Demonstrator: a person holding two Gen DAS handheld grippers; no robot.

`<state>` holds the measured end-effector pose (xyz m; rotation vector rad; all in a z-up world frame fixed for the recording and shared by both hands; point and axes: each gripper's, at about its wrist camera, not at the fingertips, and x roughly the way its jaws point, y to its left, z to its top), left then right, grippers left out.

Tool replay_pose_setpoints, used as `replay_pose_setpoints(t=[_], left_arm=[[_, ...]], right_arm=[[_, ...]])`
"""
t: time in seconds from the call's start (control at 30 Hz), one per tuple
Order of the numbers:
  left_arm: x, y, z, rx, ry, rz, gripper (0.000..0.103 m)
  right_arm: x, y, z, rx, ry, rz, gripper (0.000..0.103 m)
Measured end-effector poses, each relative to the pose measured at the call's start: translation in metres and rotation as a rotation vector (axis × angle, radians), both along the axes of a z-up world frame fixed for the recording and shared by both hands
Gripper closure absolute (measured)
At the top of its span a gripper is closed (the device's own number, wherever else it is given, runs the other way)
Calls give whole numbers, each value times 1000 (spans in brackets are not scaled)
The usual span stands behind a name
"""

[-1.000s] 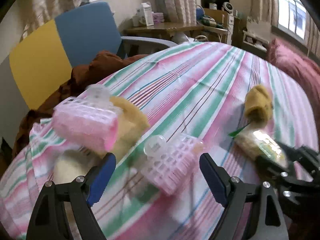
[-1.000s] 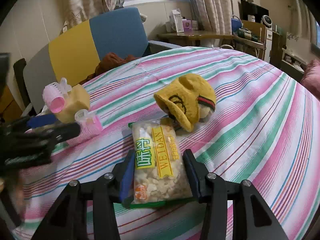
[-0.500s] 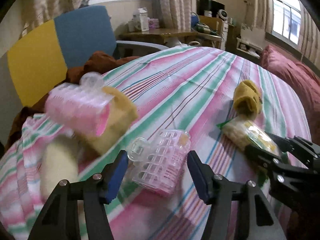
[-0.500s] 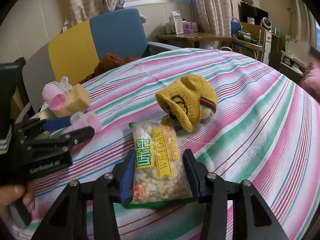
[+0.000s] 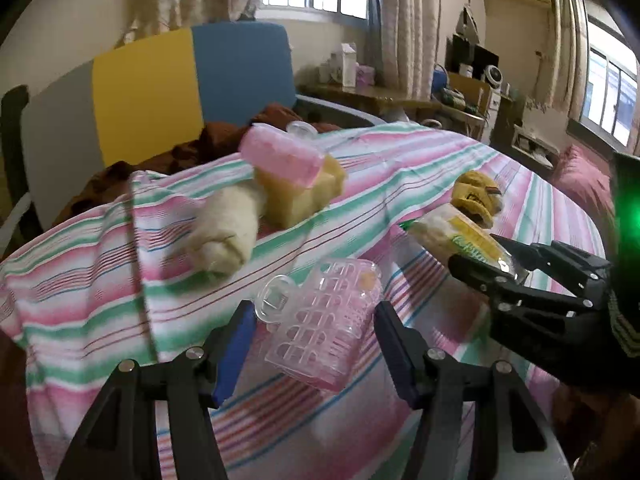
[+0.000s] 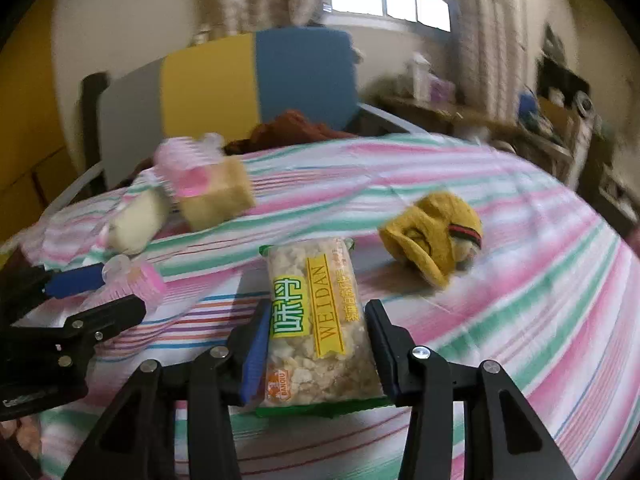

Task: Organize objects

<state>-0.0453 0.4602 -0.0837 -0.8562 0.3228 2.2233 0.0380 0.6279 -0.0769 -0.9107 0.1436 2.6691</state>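
My left gripper (image 5: 314,336) is shut on a clear pink hair roller (image 5: 324,320) and holds it above the striped cloth (image 5: 100,280). My right gripper (image 6: 316,344) is shut on a snack bag (image 6: 316,316) with green and yellow labels. That bag also shows in the left wrist view (image 5: 456,240). A second pink hair roller (image 5: 280,156) lies on a tan sponge block (image 5: 300,200) beside a cream rolled cloth (image 5: 228,236). A yellow knitted hat (image 6: 436,232) lies on the cloth to the right.
A yellow and blue chair back (image 5: 180,88) stands behind the table with brown fabric (image 5: 224,140) on its seat. A cluttered desk (image 5: 400,100) stands at the back. The cloth's folded edge (image 5: 136,216) hangs at the left.
The left gripper closed on the clear pink roller and lifted it. The right gripper lifted with the snack bag. Both views swung left.
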Motion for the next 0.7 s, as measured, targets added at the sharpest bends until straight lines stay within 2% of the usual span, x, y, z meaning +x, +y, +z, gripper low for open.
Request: replay_pose_setpoints(t=[0.17,0.47,0.7], left_arm=[[6,-16,2,19,13,47,41],[28,-45,5,51,54,86,41],[32,-65,1,77,23,102,41]], right_arm=[[-1,-13,1,42,-2,50,56],[3,-23,3,89,-5,44,56],[10,-61,4,228,-18,98,56]])
